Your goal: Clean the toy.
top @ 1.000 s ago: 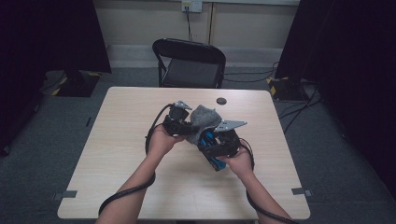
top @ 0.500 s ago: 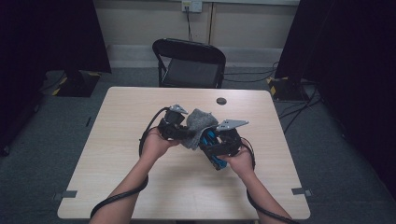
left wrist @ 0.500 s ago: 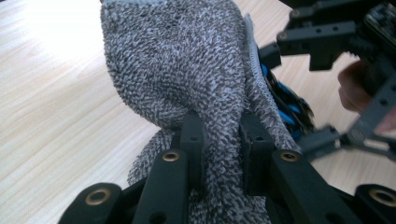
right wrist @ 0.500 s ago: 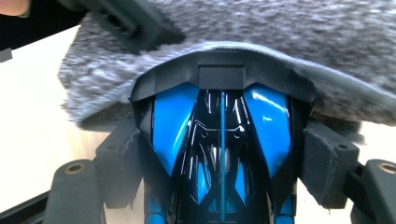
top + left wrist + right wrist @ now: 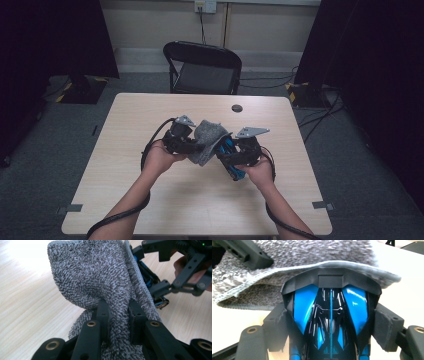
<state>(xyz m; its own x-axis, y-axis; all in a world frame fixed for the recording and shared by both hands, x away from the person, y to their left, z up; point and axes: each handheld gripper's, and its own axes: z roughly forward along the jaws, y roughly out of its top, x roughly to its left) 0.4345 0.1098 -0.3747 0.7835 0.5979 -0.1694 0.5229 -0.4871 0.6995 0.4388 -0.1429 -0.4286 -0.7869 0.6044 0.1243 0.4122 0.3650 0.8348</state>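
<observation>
The left gripper (image 5: 192, 146) is clamped tight on a grey cloth (image 5: 207, 140), a thick, nubbly terry weave that bunches into a soft fold right between its black jaws; in the left gripper view the loops of the cloth (image 5: 100, 277) stand up rough and speckled, with a ribbed hem running along the edge nearest the other tool. The right gripper (image 5: 227, 157) grips a glossy blue-and-black toy car (image 5: 231, 155), its padded jaws pressing on both flanks. Seen from the right gripper view, the car (image 5: 330, 312) is hard, shiny plastic with bright blue panels and a curved black spoiler at its far end, and the cloth (image 5: 299, 255) drapes just beyond and over that spoiler, touching it.

Both tools meet above the middle of the pale wood-grain table (image 5: 150, 200), cloth between them, car just to the right of the fabric. Well beyond the grippers a small dark round disc (image 5: 237, 108) lies on the tabletop, and a black folding chair (image 5: 202, 65) stands past the far edge. Cables trail back from each tool along the forearms.

Against the frame a second earlier, the left hand (image 5: 160, 157) has shifted slightly leftward across the table, drawing the cloth with it; the right hand (image 5: 257, 172) has kept its place, and both grips look the same.
</observation>
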